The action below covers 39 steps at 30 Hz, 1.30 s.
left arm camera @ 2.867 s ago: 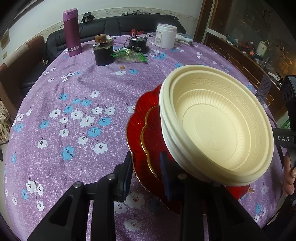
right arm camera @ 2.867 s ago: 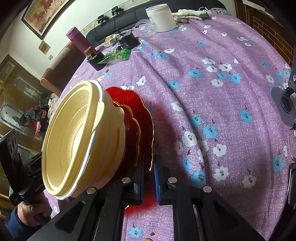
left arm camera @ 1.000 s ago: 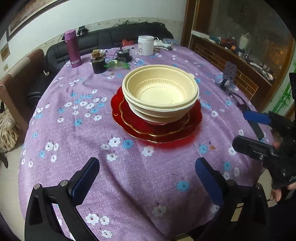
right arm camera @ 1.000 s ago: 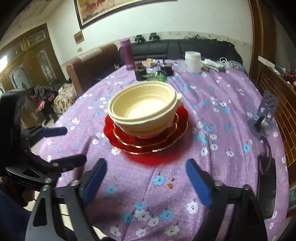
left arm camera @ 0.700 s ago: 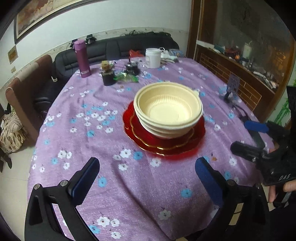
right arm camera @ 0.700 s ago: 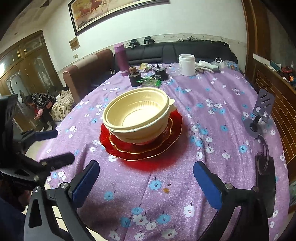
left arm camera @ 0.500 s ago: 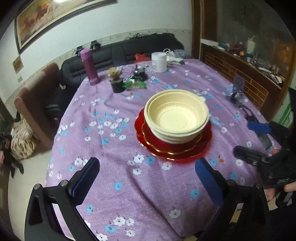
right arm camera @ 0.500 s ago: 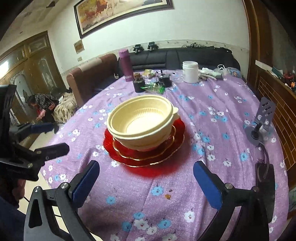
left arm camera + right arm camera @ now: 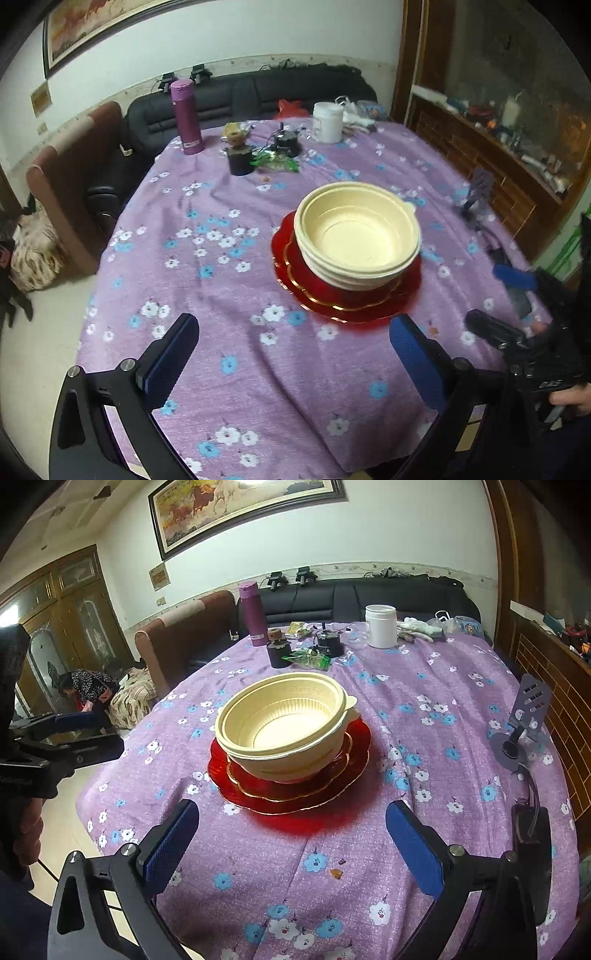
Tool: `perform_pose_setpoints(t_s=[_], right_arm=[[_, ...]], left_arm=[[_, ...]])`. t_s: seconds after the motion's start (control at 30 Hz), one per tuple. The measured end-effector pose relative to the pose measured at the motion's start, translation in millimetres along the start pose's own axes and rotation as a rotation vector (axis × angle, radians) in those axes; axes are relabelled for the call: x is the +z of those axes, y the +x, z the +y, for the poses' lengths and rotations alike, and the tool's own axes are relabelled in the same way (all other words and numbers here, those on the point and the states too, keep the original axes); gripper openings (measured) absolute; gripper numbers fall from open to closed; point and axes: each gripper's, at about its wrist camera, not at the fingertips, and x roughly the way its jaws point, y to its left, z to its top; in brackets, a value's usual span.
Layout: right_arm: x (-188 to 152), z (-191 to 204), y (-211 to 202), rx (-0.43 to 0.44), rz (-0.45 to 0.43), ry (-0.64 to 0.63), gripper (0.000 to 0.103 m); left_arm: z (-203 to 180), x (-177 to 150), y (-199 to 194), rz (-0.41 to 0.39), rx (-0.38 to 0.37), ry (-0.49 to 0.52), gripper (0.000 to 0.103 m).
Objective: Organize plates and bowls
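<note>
With both tools clear of the stack, I log the sorting as looking finished. Left tool [image 9: 291, 347]: fingers spread wide, nothing between them, held back over the near edge of the counter [image 9: 207, 295]. Right tool [image 9: 291, 830]: same, fingers wide apart and empty. The left tool also shows at the left edge of the right view, and its fingers there stand apart too.

Cream bowls [image 9: 284, 731] sit nested, one inside the other; I count at least two rims, exact number unclear. They rest on a small red plate [image 9: 341, 762], which lies on a larger red plate [image 9: 291, 801] with a gold rim. Whole stack stands upright near the middle of the purple flowered cloth.

Far side: purple flask [image 9: 253, 609], white jar [image 9: 380, 626], small clutter, well apart from the stack. No loose plates or bowls seen elsewhere, so I judge nothing left to gather.
</note>
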Motion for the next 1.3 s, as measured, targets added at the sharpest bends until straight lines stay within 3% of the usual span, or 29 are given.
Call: perform_pose_setpoints(t_s=[0.53,1.3], right_arm=[[1,-1,-1,0.004,-0.016,0.005,0.102],[2,-4,3,-0.005,-0.016,-0.003,0.102]], left_arm=[[-35,-2,-12,-0.082,0.271,0.202,0.103],[-35,1,-1,-0.070,0.254,0.196,0.103]])
